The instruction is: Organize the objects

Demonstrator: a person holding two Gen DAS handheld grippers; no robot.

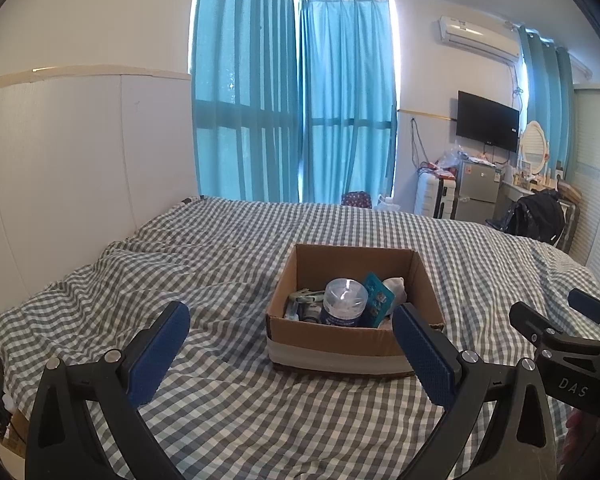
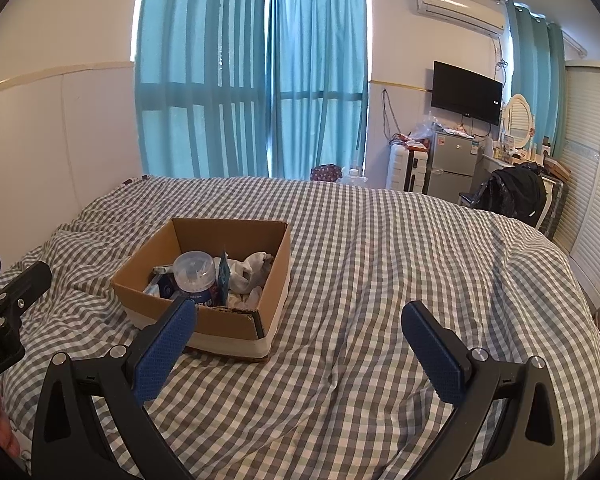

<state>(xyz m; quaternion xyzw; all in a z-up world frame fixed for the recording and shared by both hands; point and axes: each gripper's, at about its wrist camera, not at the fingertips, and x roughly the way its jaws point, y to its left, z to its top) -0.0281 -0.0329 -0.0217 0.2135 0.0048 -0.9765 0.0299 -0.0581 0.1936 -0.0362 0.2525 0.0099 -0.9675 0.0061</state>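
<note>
Through the left wrist camera, the left gripper (image 1: 290, 328) is hovering over the bed (image 1: 228, 264) with its blue-padded fingers (image 1: 160, 354) spread wide and holding nothing. A cardboard box (image 1: 340, 340) is sitting on the grey-and-white checked cover just ahead, its near right corner lying behind the right-hand finger pad. Inside it, a clear plastic jar (image 1: 345, 300) is standing near the middle, a teal packet (image 1: 377, 298) is leaning against the jar's right side, a white cloth (image 1: 396, 285) is lying behind the packet, and small items too jumbled to name are filling the left part. The right gripper (image 1: 560, 316) is showing at the right edge, beside the box and apart from it. Teal curtains (image 1: 292, 100) are hanging behind the bed, and a television (image 1: 487, 126) is hanging on the far wall.

Through the right wrist camera, the right gripper (image 2: 300, 328) is hanging over the open stretch of the bed (image 2: 380, 260), its fingers (image 2: 432, 350) parted wide and empty. The cardboard box (image 2: 236, 324) is resting to the left of centre, with its near edge partly behind the left-hand pad. The clear plastic jar (image 2: 194, 274), the teal packet (image 2: 223, 280) and the white cloth (image 2: 252, 270) are lying inside it. Part of the left gripper (image 2: 16, 284) is showing at the left edge, short of the box.
</note>
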